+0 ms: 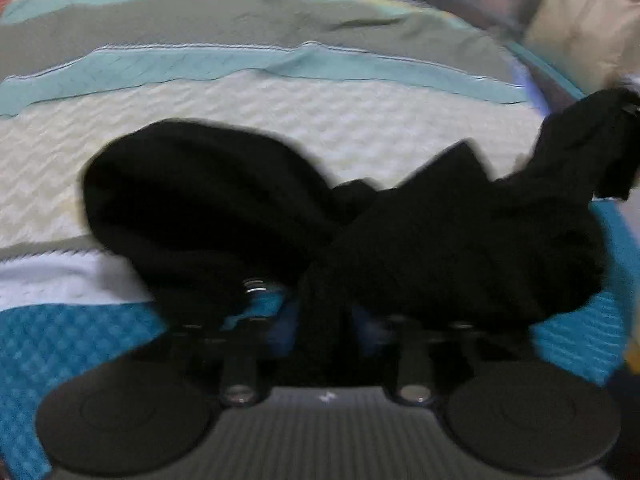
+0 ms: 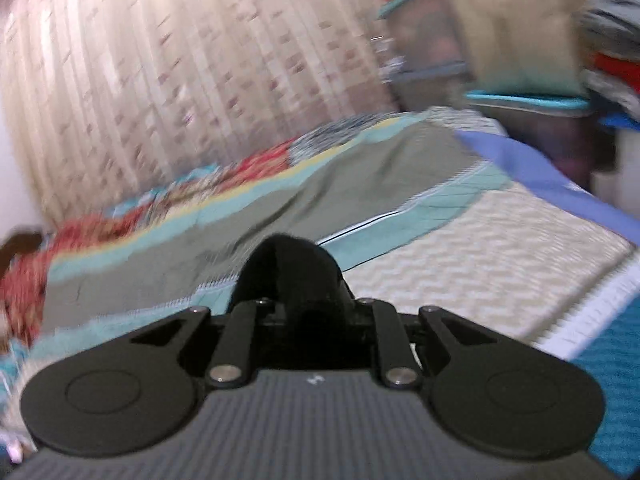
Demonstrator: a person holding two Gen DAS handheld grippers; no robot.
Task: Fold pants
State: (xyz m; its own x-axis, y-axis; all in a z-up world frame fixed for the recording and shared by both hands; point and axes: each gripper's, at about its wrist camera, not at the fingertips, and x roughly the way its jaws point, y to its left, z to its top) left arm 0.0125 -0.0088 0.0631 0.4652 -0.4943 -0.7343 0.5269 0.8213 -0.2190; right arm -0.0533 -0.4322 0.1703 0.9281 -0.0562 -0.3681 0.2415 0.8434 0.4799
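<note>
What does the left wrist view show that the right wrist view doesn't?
Only the left wrist view: most of the black pants bunched on the bedspread, one end lifted toward the right edge, and the left gripper shut on a fold.

Only the right wrist view: the curtain behind the bed, stacked boxes, and the right gripper shut on a small hump of black cloth.

Both: the striped bedspread with its cream, teal and olive bands, and heavy motion blur.
</note>
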